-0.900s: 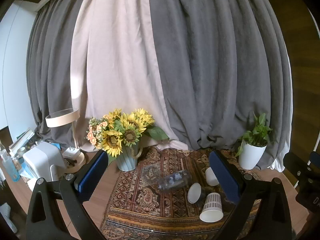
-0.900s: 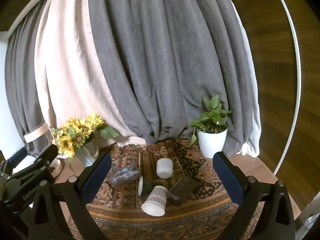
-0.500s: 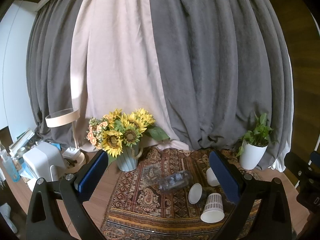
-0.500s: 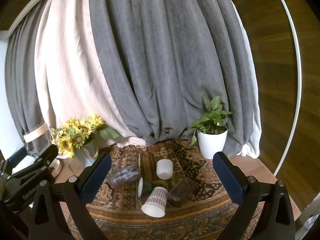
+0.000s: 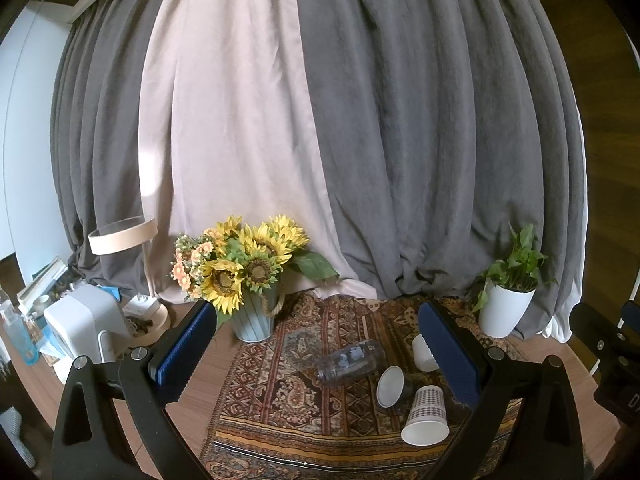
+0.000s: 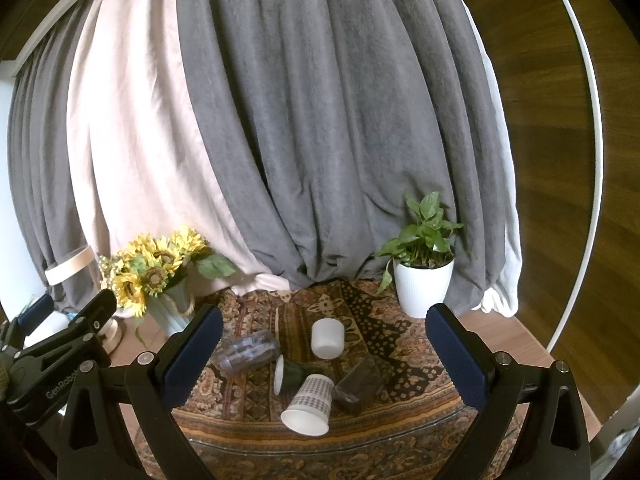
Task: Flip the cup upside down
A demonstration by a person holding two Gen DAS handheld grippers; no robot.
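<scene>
Blue-padded fingers (image 6: 192,354) of right gripper (image 6: 324,356) spread wide, gripping nothing; left gripper (image 5: 316,346) likewise agape; checked paper cup (image 6: 308,404) lies tipped on patterned rug (image 6: 248,404), hemmed by clear jar (image 6: 248,352), green cup (image 6: 290,374), white cup (image 6: 328,338), dark tumbler (image 6: 358,386); sunflowers (image 6: 154,268) beyond.

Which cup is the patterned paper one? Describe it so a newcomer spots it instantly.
Find the patterned rug spread between the sunflower vase and the white plant pot. In the cluster at its middle, nearest the camera, lies the paper cup. It alone has a checked print, tipped with its white mouth facing the viewer.
</scene>
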